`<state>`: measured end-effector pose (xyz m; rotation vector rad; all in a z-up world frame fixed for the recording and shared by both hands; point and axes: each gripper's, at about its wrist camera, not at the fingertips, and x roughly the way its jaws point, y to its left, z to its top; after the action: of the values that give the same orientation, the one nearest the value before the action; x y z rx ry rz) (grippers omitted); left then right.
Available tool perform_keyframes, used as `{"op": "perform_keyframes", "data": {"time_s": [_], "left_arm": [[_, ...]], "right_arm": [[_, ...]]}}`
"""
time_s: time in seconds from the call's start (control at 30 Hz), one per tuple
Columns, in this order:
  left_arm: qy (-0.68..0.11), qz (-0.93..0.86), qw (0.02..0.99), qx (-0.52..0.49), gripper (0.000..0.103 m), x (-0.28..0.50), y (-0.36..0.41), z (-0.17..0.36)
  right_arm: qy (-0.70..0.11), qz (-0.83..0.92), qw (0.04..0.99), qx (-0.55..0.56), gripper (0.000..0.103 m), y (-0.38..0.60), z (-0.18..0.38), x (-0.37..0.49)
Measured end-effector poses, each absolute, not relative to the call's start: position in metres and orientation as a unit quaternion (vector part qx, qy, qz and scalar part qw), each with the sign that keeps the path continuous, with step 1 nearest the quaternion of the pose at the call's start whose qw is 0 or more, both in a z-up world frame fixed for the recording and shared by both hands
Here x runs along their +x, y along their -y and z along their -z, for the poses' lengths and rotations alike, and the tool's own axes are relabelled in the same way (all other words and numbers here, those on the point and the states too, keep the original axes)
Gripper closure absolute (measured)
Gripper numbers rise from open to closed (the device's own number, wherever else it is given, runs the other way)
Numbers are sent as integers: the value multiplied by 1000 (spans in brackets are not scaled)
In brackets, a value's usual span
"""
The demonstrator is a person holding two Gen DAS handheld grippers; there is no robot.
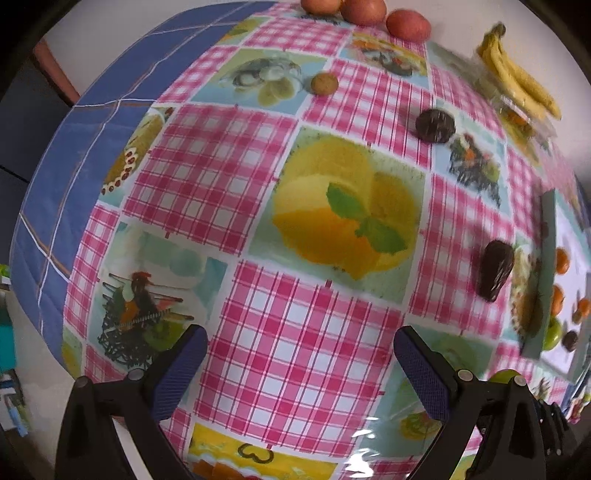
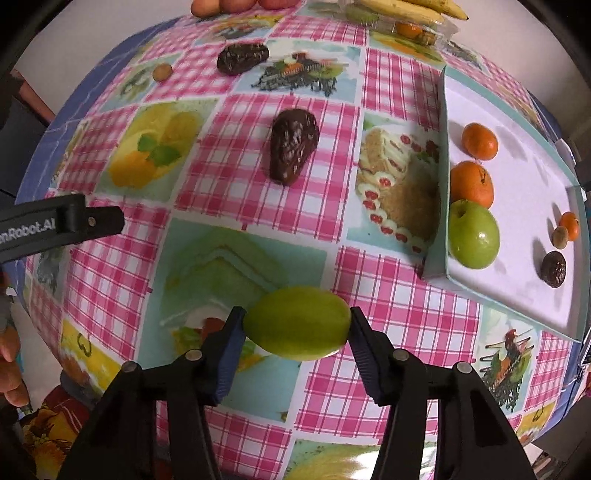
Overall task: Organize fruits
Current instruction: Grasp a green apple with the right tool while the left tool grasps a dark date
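My right gripper [image 2: 297, 322] is shut on a green fruit [image 2: 295, 334], its pads pressing on both ends just above the tablecloth. To its right a white tray [image 2: 524, 192] holds two oranges [image 2: 472, 183], a green apple [image 2: 474, 235] and three small fruits. A dark avocado [image 2: 293, 147] lies on the cloth ahead, another dark fruit [image 2: 242, 57] farther back. My left gripper [image 1: 299, 343] hangs open over bare cloth with nothing between its fingers. In the left wrist view the dark avocado [image 1: 496, 269] lies to the right, beside the tray's wall [image 1: 546, 266].
A checked pink tablecloth [image 1: 280, 369] covers the table. Bananas [image 1: 517, 77] on a clear plastic box and reddish fruits [image 1: 408, 24] sit at the far edge. A small brown fruit [image 1: 324, 83] and a round dark fruit [image 1: 435, 125] lie loose. A person's hand [image 2: 9, 365] shows at the left.
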<state>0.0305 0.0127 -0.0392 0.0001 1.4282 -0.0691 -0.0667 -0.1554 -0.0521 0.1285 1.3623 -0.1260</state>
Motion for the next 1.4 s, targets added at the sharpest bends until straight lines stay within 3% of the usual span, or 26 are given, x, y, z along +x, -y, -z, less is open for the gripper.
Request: {"op": "perform_keyframes", "data": {"time_s": [0.47,0.57,0.73,0.93,1.17,1.4], "left_arm": [[-601,117,787,-76,11,35,8,10],[-596,141,787,-74,22,35,27,11],[-594,178,782,-60,25,37,60,19],[-590,215,776,-56,42,38,89,28],[-587,231,774,-44,45,38,110,39],[-591,234,771,-39,62,41,117,48]], "right_arm": [[-514,167,831,130,46,225,-6,-69],[-505,186,831,140,46,239,-9,-66],[-487,206,834,157,46,260,-14,-59],[-478,222,834,160,46,282,-14,-59],[-476,229,830,180,46,305,-5,-59],[-473,229,828,196,46,316,3,-60]]}}
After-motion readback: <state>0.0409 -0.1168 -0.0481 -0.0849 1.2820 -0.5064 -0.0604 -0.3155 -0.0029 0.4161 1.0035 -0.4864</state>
